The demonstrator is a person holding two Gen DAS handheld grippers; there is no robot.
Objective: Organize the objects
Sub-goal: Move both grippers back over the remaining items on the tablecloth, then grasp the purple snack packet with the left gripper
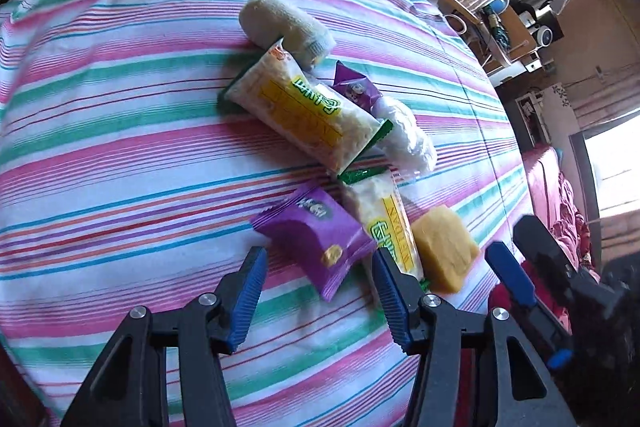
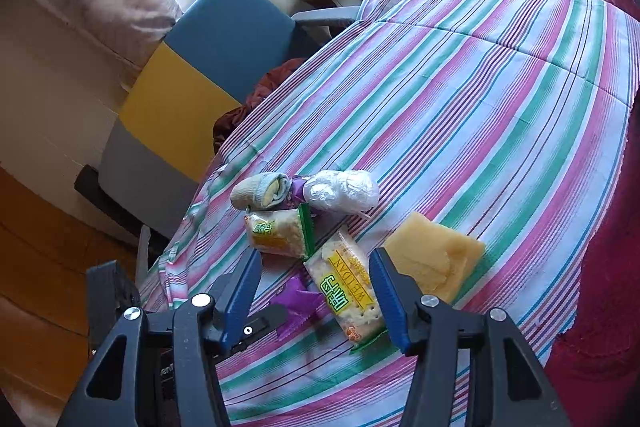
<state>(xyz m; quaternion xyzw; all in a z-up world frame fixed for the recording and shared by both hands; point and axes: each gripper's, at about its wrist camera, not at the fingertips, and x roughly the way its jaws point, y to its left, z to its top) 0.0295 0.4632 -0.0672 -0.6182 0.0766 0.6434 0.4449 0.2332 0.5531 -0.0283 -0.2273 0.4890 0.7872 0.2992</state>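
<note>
Left gripper (image 1: 318, 297) open over purple packet (image 1: 320, 231)

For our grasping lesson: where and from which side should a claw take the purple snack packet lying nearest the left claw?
Grip the purple packet across its puffy middle, from above. It lies flat on the striped cloth, with its long sides free.

Two cracker packs (image 1: 304, 107), two purple packets (image 1: 320, 239), one sponge (image 1: 444, 249).
</note>
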